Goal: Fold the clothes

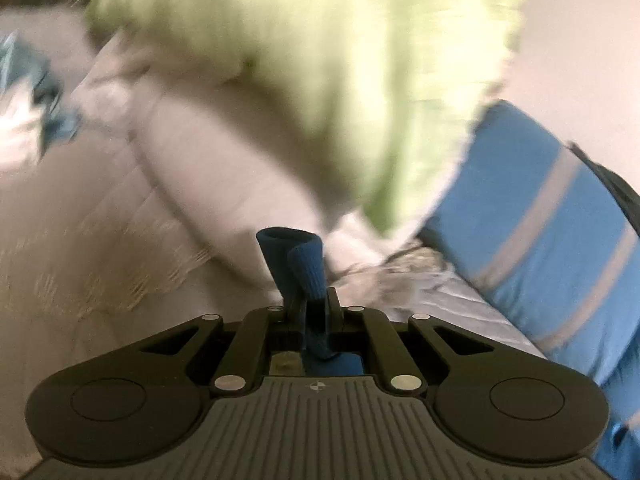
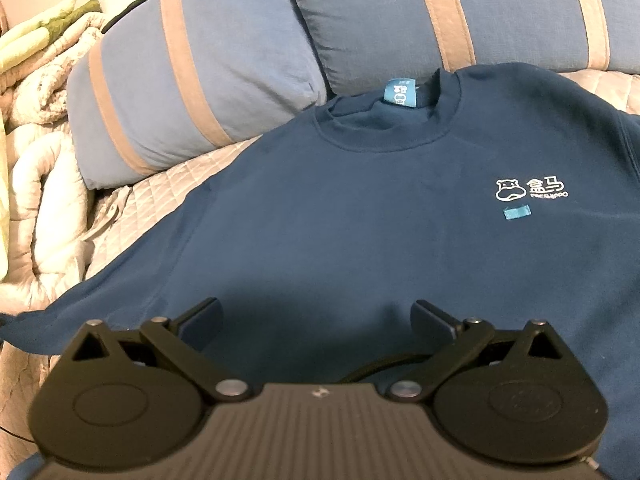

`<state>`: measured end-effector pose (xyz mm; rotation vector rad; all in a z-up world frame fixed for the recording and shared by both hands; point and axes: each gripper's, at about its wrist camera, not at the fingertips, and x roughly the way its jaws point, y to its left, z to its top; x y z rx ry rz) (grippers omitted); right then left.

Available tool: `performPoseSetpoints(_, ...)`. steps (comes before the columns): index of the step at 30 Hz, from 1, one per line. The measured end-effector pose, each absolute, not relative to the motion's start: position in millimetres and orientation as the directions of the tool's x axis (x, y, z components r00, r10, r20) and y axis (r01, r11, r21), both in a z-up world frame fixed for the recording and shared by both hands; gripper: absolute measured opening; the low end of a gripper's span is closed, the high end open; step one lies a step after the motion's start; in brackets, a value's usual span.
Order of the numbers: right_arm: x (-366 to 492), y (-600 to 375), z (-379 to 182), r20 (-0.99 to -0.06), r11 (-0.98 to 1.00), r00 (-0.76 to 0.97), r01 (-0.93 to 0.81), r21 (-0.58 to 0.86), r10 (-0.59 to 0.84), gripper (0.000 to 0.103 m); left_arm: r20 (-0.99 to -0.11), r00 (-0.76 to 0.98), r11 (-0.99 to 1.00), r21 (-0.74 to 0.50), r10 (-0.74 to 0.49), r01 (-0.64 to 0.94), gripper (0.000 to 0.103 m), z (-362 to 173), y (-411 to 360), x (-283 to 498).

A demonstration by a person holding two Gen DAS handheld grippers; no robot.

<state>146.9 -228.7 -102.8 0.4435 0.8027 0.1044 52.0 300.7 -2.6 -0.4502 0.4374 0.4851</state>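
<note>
Left tongs (image 1: 306,280) pinch a ribbed blue sweatshirt cuff (image 1: 298,248), lower centre, over the blurred pale bed (image 1: 80,272). Right tongs (image 2: 316,320) spread wide, low centre, over the navy sweatshirt (image 2: 360,220) lying flat mid-frame on the bed; striped blue pillows (image 2: 192,80) above.

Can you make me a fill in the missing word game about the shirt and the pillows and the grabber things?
1. The dark blue crew-neck sweatshirt lies front side ___ on the quilted bed cover.
2. The right gripper hovers over the sweatshirt with its jaws ___.
3. The left gripper is shut on a ribbed dark blue ___ of the fabric.
4. The blue pillows have ___ stripes.

Missing words: up; open; cuff; tan
</note>
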Motion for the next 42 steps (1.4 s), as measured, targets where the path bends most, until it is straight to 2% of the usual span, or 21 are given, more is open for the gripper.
performPoseSetpoints(7, 146, -227, -99, -0.654, 0.900, 0.708, 0.061, 0.432, 0.266, 0.103, -0.427, 0.860, 0.922, -0.132, 0.278, -0.364, 0.008, 36, 239, 56)
performPoseSetpoints(15, 144, -220, -92, -0.612, 0.896, 0.725, -0.014, 0.443, 0.314, 0.103, -0.388, 0.897, 0.965, -0.061, 0.214, -0.257, 0.008, 55, 186, 74)
performPoseSetpoints(18, 141, -210, -87, -0.612, 0.939, 0.749, -0.039, 0.340, 0.253, 0.103, -0.378, 0.906, 0.975, -0.041, 0.189, -0.220, 0.008, 59, 172, 81)
performPoseSetpoints(22, 138, -185, -86, -0.613, 1.000, 0.790, -0.010, 0.020, 0.020, 0.103, -0.371, 0.917, 0.985, -0.022, 0.149, -0.169, 0.008, 63, 150, 92)
performPoseSetpoints(23, 138, -182, -87, -0.611, 1.000, 0.792, -0.008, -0.023, -0.008, 0.103, -0.370, 0.919, 0.987, -0.027, 0.138, -0.159, 0.008, 63, 146, 96)
performPoseSetpoints(42, 137, -181, -83, -0.589, 0.997, 0.805, -0.083, 0.002, 0.068, 0.103, -0.349, 0.934, 0.997, -0.018, -0.074, 0.072, 0.008, 77, 28, 158)
